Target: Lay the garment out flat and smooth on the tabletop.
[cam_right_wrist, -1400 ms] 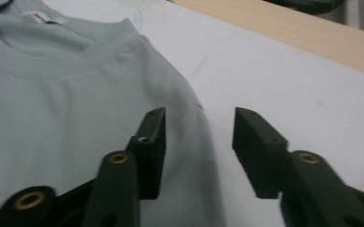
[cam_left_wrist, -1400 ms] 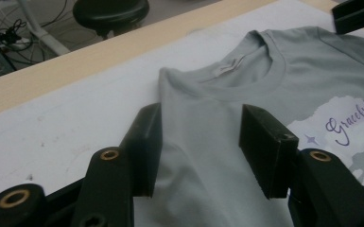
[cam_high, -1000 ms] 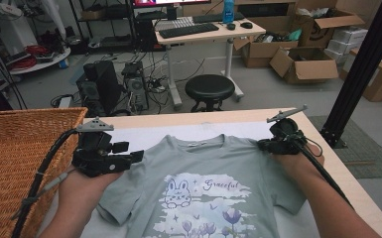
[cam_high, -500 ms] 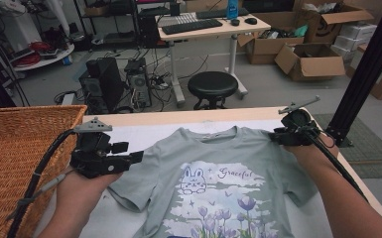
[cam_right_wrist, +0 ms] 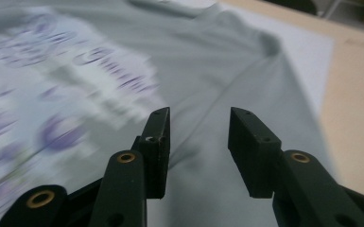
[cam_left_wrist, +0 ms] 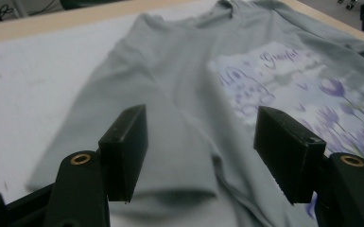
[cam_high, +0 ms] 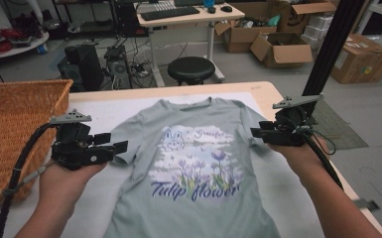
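Note:
A grey-green T-shirt (cam_high: 193, 148) with a rabbit and "Tulip flower" print lies face up and spread flat on the white mat. My left gripper (cam_high: 118, 147) sits at the shirt's left sleeve (cam_left_wrist: 170, 156). Its jaws have just been opening; the sleeve hem lies below and between them, and the pads (cam_left_wrist: 127, 142) do not press it. My right gripper (cam_high: 256, 133) is at the right sleeve (cam_right_wrist: 227, 80). Its jaws have just been opening too, and stand apart above the cloth with nothing pinched. In the gripper views, the left gripper (cam_left_wrist: 201, 118) and right gripper (cam_right_wrist: 199, 116) both show a clear gap.
A wicker basket (cam_high: 15, 124) stands on the table's left side. The white mat (cam_high: 104, 111) covers most of the wooden table (cam_high: 270, 91). A black post (cam_high: 330, 44) rises at the right edge. A stool (cam_high: 191, 69), a desk and cardboard boxes stand beyond.
The shirt now lies drawn out flat, with its lower print in view. The right jaws, shut on the sleeve before, have parted and let it go. Both hands have shifted sideways.

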